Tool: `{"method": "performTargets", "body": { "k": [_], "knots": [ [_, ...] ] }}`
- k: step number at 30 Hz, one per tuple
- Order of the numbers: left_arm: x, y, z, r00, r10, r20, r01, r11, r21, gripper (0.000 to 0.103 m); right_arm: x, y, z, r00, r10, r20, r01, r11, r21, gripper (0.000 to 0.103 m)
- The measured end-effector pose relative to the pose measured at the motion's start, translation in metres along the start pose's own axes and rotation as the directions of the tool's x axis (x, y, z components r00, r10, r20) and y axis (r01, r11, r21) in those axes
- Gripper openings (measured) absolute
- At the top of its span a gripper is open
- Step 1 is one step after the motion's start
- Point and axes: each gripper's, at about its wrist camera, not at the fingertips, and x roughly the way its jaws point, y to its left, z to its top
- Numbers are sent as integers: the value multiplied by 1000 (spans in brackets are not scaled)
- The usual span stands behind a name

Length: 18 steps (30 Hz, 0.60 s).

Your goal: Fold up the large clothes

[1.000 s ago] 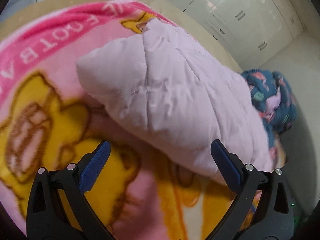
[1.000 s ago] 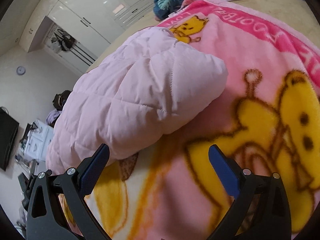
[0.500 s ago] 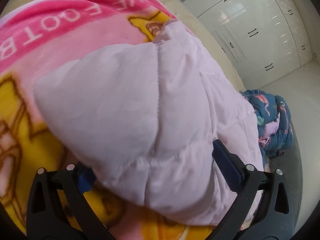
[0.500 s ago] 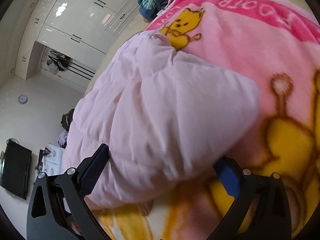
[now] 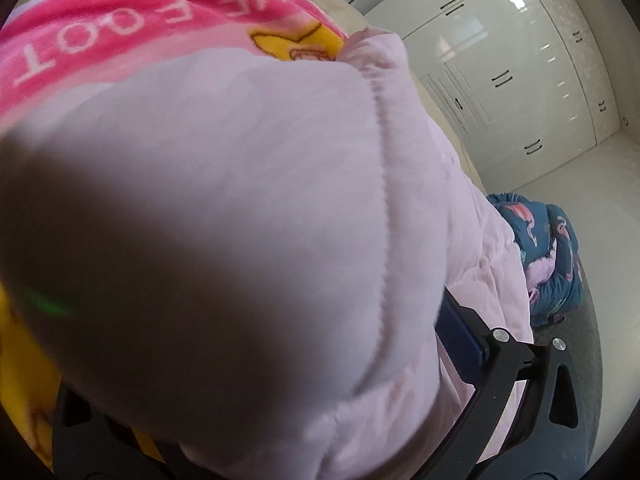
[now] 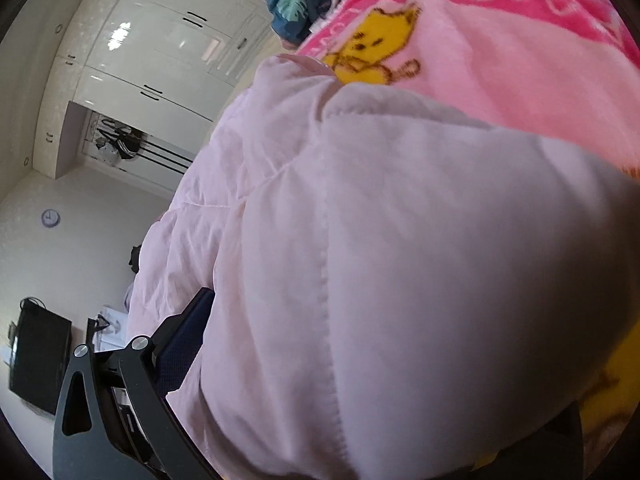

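A puffy pale pink quilted jacket [image 5: 248,208] lies folded on a pink and yellow cartoon blanket [image 5: 100,32]. It fills most of the left wrist view and the right wrist view [image 6: 400,260]. My left gripper [image 5: 260,380] stands wide open around the jacket's near end; only its right finger [image 5: 460,336] shows, the left one is hidden under the fabric. My right gripper [image 6: 380,360] is also wide open around the jacket; its left finger [image 6: 184,340] shows, the right one is hidden. The blanket [image 6: 520,52] shows beyond the jacket.
A dark blue patterned garment [image 5: 548,256] lies bunched past the jacket, also in the right wrist view [image 6: 296,0]. White glossy wardrobe doors [image 5: 512,80] stand behind. A black TV [image 6: 36,364] and a wall clock [image 6: 50,218] are at the left.
Both grippers have moved forward onto the jacket, so it now sits between their open fingers and hides one finger of each. The jaws have stayed wide open.
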Motion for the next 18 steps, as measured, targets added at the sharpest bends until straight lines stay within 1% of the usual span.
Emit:
{"method": "performTargets", "body": {
  "k": [2, 3, 4, 5, 6, 7, 8, 9, 11, 12, 13, 15, 18],
  "knots": [
    [-2, 0, 1, 1000, 7, -9, -7, 1000, 0, 95, -2, 0, -2, 1000, 6, 12, -6, 1000, -20, 97],
    [-3, -2, 2, 1000, 13, -13, -13, 1000, 10, 95, -2, 1, -1, 1000, 10, 13, -10, 999, -33, 90],
    [-3, -3, 2, 1000, 17, -14, -16, 1000, 18, 91, -1, 4, 0, 1000, 16, 14, -15, 999, -50, 86],
    [-5, -5, 2, 1000, 17, -16, -16, 999, 32, 85, -3, 6, 0, 1000, 24, 16, -23, 997, -67, 77],
    [-7, -8, 2, 1000, 16, -14, -15, 999, 47, 82, -7, 10, 0, 999, 27, 20, -25, 995, -94, 69],
    [-9, -9, 2, 1000, 15, -13, -14, 998, 58, 75, -8, 15, 1, 999, 29, 24, -26, 993, -119, 65],
    [-12, -12, 1, 1000, 17, -10, -16, 997, 77, 71, -10, 18, 1, 999, 30, 27, -26, 989, -148, 58],
    [-16, -15, 1, 1000, 17, -4, -16, 995, 96, 62, -14, 25, 1, 999, 33, 30, -27, 982, -186, 52],
    [-25, -25, 0, 1000, 23, 13, -25, 989, 143, 44, -18, 34, 3, 999, 24, 32, -16, 972, -236, 45],
    [-30, -33, -1, 999, 30, 26, -34, 984, 174, 41, -19, 39, 3, 999, 15, 37, -5, 965, -264, 42],
    [-34, -38, -1, 999, 34, 36, -40, 979, 197, 36, -23, 48, 3, 999, 4, 47, 10, 952, -304, 41],
    [-43, -48, -2, 997, 41, 58, -54, 968, 246, 32, -33, 67, 1, 998, -16, 69, 42, 918, -395, 38],
    [-63, -57, -2, 998, 32, 61, -48, 959, 279, 30, -50, 87, -2, 996, -5, 92, 50, 872, -487, 35]
  ]
}}
